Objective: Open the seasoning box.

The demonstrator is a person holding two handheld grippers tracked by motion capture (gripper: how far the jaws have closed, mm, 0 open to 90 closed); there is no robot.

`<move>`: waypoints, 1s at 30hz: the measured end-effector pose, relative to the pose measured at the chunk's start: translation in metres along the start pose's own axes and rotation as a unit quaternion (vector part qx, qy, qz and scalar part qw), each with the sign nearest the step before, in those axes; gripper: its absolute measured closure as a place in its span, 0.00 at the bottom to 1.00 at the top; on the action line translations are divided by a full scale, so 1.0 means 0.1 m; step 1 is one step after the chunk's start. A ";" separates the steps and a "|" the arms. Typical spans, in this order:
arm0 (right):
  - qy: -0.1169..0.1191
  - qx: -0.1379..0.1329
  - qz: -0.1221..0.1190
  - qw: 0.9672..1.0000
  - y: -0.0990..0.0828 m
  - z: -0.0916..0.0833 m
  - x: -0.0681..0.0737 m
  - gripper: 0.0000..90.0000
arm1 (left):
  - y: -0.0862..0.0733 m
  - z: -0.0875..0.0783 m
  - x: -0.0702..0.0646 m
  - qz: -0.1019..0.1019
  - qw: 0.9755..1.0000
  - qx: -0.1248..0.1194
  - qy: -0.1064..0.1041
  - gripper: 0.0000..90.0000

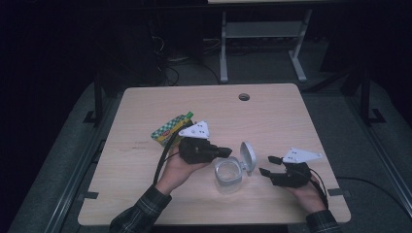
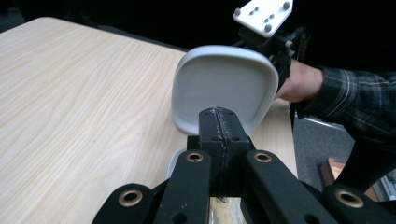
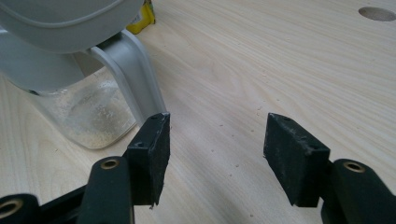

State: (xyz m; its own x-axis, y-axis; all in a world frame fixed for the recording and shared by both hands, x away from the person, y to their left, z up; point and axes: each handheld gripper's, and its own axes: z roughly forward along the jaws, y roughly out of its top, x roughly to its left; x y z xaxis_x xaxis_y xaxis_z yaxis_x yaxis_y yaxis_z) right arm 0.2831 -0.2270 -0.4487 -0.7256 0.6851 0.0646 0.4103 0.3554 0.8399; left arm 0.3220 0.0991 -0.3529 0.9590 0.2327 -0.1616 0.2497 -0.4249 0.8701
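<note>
- Far left on the wooden table [image 1: 145, 204], a green-checked snack pouch [image 1: 170, 130] lies behind the left hand, untouched.
- Left gripper [image 1: 224, 152], jaws pressed together, its tip right at the near rim of the clear container [image 1: 228, 174]; whether it touches, I can't tell.
- The container's grey hinged lid [image 2: 222, 88] stands flipped up, so the opening step looks done.
- Right gripper [image 3: 215, 140] hovers just beside it, jaws apart, nothing between them.
- Next, likely: steady the container, then fill or close it.

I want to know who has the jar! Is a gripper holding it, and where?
The left gripper, shut, seems to pinch the clear plastic jar at its grey rim. The right gripper is open, holding nothing.
</note>
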 end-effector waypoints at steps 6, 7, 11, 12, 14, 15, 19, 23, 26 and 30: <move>-0.001 -0.001 0.002 1.000 -0.01 -0.01 0.00 0.45 | -0.10 -0.17 0.02 -0.010 1.000 0.001 0.015 1.00; -0.001 -0.002 0.002 1.000 -0.01 -0.02 0.00 0.45 | -0.12 -0.20 0.02 -0.012 1.000 0.003 0.017 1.00; -0.001 -0.001 0.002 1.000 -0.02 -0.02 0.00 0.45 | -0.23 -0.36 0.01 -0.023 0.999 -0.002 0.030 1.00; -0.001 0.000 0.003 1.000 -0.02 -0.02 0.00 0.45 | -0.25 -0.39 0.00 -0.025 0.999 -0.004 0.033 1.00; -0.001 0.000 0.005 1.000 -0.02 -0.02 0.00 0.45 | -0.30 -0.46 -0.01 -0.028 0.999 -0.005 0.038 1.00; -0.001 0.000 0.004 1.000 -0.02 -0.02 0.00 0.45 | -0.31 -0.48 -0.01 -0.029 0.999 -0.005 0.040 1.00; -0.001 0.000 0.003 1.000 -0.02 -0.02 0.01 0.45 | -0.42 -0.58 -0.04 -0.033 0.998 -0.005 0.051 1.00; -0.001 0.002 0.002 1.000 -0.03 -0.03 0.02 0.45 | -0.51 -0.64 -0.05 -0.036 0.998 -0.001 0.055 1.00; -0.001 0.001 0.005 1.000 -0.06 -0.06 0.04 0.45 | -0.57 -0.70 -0.06 -0.039 0.997 -0.001 0.061 1.00; -0.001 -0.002 0.008 1.000 -0.08 -0.09 0.05 0.45 | -0.65 -0.77 -0.06 -0.046 0.996 -0.001 0.070 1.00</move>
State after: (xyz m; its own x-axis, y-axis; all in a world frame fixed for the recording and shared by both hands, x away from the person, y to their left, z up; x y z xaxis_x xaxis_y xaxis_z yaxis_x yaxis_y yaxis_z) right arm 0.2712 -0.2323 -0.4500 -0.7179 0.6919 0.0769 0.4199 0.3423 0.8405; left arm 0.2897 0.1925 -0.3723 0.9040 0.3905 -0.1738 0.3348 -0.3942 0.8558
